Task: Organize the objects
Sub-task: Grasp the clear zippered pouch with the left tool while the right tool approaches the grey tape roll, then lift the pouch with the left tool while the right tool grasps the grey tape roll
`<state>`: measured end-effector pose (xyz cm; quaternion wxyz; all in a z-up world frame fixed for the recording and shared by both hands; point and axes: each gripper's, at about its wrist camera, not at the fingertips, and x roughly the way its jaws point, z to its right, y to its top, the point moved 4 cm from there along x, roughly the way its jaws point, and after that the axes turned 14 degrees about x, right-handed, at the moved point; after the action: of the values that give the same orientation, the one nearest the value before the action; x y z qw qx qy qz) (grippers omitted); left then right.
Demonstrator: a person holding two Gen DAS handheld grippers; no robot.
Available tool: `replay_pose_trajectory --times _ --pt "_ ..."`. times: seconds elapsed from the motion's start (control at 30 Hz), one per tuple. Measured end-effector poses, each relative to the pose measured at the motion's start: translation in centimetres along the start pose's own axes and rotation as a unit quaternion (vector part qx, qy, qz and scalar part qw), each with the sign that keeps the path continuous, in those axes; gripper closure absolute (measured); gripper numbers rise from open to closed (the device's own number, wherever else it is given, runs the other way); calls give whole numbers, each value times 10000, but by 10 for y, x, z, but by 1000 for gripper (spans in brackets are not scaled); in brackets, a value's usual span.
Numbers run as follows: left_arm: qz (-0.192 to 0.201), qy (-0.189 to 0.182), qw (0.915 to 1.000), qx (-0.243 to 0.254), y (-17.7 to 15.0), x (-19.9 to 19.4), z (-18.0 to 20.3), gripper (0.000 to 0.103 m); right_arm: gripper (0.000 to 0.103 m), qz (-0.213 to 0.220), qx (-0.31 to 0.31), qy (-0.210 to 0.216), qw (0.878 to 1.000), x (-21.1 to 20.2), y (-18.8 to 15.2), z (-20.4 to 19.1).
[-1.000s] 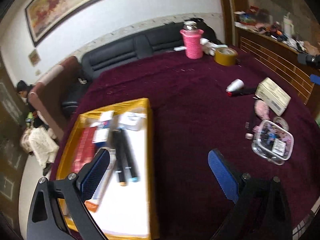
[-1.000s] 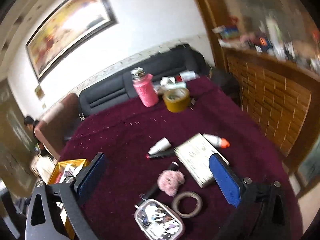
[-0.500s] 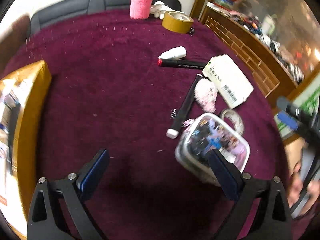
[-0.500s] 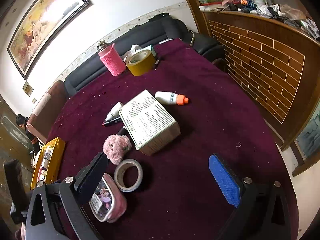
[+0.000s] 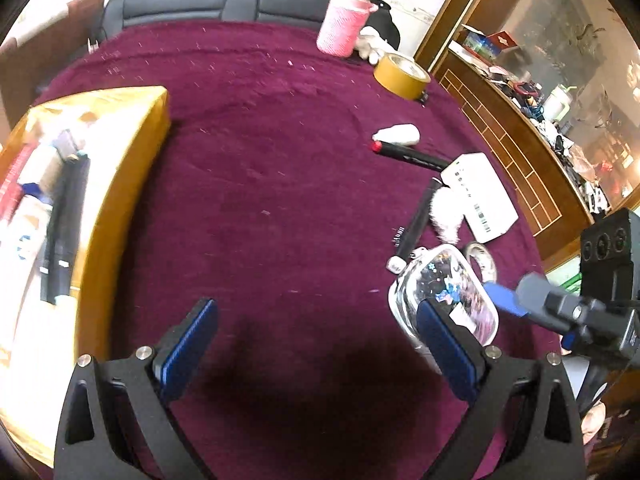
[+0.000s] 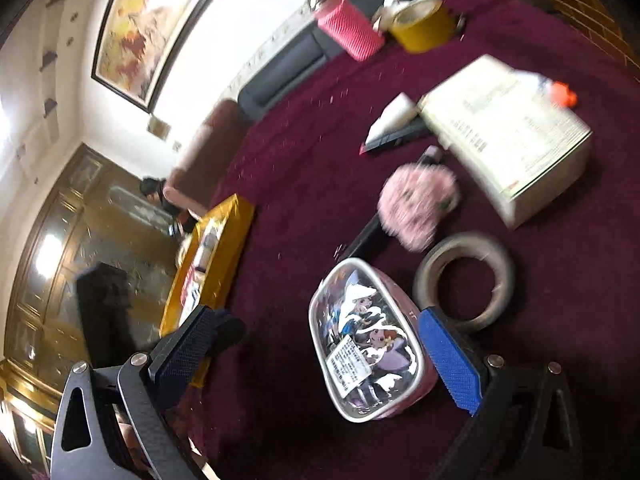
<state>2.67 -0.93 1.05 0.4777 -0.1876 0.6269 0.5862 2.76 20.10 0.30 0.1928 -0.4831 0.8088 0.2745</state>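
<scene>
A yellow tray (image 5: pixel 132 168) with pens and small packets lies at the table's left; it also shows in the right wrist view (image 6: pixel 224 248). A clear pouch with cartoon print (image 6: pixel 368 344) lies between my right gripper's (image 6: pixel 320 352) open fingers, near the right one. In the left wrist view the pouch (image 5: pixel 444 292) sits by the right finger of my open, empty left gripper (image 5: pixel 316 340). The right gripper's blue fingertip (image 5: pixel 502 298) reaches in over the pouch. A pink pompom (image 6: pixel 416 204), black markers (image 5: pixel 412 156), a white box (image 6: pixel 508 132) and a tape ring (image 6: pixel 464 280) lie nearby.
The table has a maroon cloth (image 5: pixel 280 184). A pink cup (image 5: pixel 344 26) and a brown tape roll (image 5: pixel 400 74) stand at the far edge. A black sofa (image 5: pixel 216 2) is behind the table, a wooden counter (image 5: pixel 520 128) to the right.
The left gripper has swung back left, so the tray fills more of its view. The right gripper has dropped and moved left, bringing the pouch between its fingers.
</scene>
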Motion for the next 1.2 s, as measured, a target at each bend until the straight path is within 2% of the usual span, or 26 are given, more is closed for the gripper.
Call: replay_pose_trajectory --times 0.07,0.17,0.23,0.27,0.4,0.5,0.63,0.8,0.83,0.87,0.9,0.93,0.97,1.03,1.07,1.2 --pt "44 75 9999 64 0 -3 -5 4 0 -307 64 237 9992 17 -13 -11" --pt "141 -154 9997 -141 -3 -8 -13 3 2 -831 313 872 9922 37 -28 -29" --pt "105 -17 9999 -55 -4 -9 -14 3 2 -875 561 1343 9855 35 -25 -31" --pt "117 48 9999 55 -4 -8 -13 3 2 -736 677 1407 9850 29 -21 -29" --pt "90 458 9967 671 -3 3 3 3 2 -158 717 855 9936 5 -15 -13" --pt "-6 739 9868 1439 1 22 28 3 2 124 763 527 9956 -13 -15 -2" --pt "139 827 9739 2111 6 33 60 0 2 543 639 -68 9965 -33 -12 6" --pt "-320 669 9622 2619 -6 61 83 1 2 1043 259 -1203 9869 -54 9 21" --pt "-255 607 9636 2592 -8 61 83 6 2 1112 102 -1484 9826 -55 9 20" --pt "-188 440 9669 2505 -9 59 81 28 2 1146 -35 -1647 9797 -52 9 19" --pt "-189 98 9720 2339 -8 56 77 43 2 1158 -170 -1783 9770 -53 7 17" --pt "-125 195 9736 2269 -6 52 73 76 2 1165 -320 -1922 9739 -50 6 13" --pt "-82 335 9737 2251 -5 48 68 73 2 1176 -517 -2073 9698 -45 4 8" --pt "49 -27 9798 2001 -4 37 56 73 4 1158 -832 -2280 9632 -36 1 1" --pt "108 -65 9813 1919 -5 30 51 73 6 1139 -1054 -2397 9584 -32 -2 -2" --pt "400 -189 9853 1653 -9 -3 39 73 38 906 -1604 -2690 9454 -6 -5 -8"
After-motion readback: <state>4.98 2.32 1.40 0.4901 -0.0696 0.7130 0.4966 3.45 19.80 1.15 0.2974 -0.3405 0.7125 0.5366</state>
